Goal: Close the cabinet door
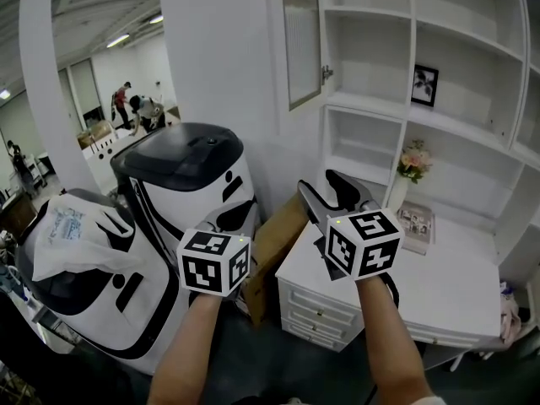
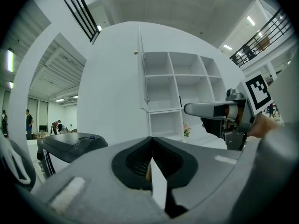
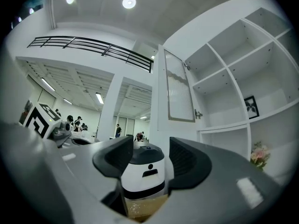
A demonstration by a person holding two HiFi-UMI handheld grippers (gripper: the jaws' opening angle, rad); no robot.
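Observation:
The cabinet door (image 1: 301, 36) with its ribbed glass pane stands swung open at the left end of the white shelf unit (image 1: 460, 66), a small metal knob (image 1: 326, 72) on its edge. My right gripper (image 1: 323, 186) is below the door, over the desk's left corner, open and empty. In the right gripper view the right gripper (image 3: 150, 150) points past the door (image 3: 178, 90) and its knob (image 3: 198, 114). My left gripper (image 1: 239, 216) is lower left, beside a white-and-black machine, jaws shut on nothing. The left gripper view shows the left gripper (image 2: 150, 143) and the door (image 2: 141, 69) edge-on.
A white desk (image 1: 456, 285) with drawers stands under the shelves, bearing a flower vase (image 1: 412, 165) and a booklet (image 1: 415, 226). A framed picture (image 1: 424, 85) sits on a shelf. Black-and-white machines (image 1: 190, 184) and a cardboard box (image 1: 274, 243) crowd the left. People (image 1: 135, 108) stand far back.

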